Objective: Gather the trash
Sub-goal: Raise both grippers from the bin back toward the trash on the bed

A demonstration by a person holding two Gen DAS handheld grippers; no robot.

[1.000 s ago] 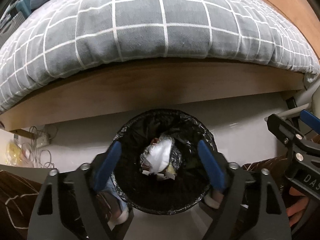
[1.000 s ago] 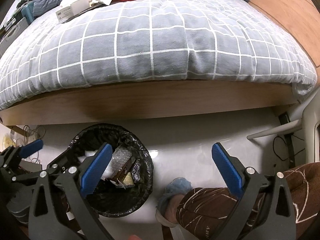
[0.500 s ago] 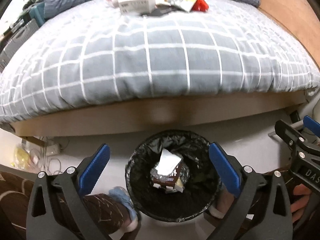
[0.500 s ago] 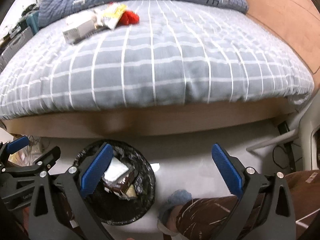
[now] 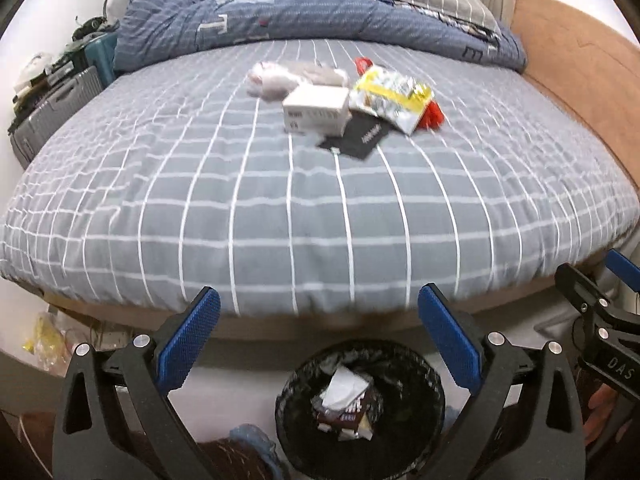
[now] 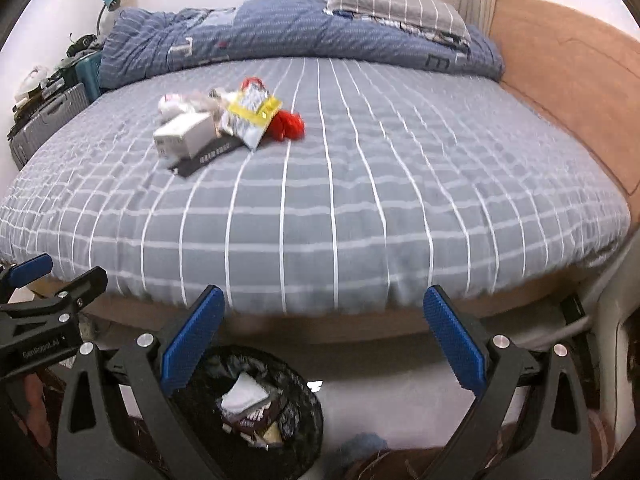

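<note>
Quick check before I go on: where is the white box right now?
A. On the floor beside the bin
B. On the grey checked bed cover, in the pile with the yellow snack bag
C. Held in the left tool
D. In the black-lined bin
B. The white box lies on the bed cover against the yellow snack bag; the bin holds other wrappers and both tools are empty.
</note>
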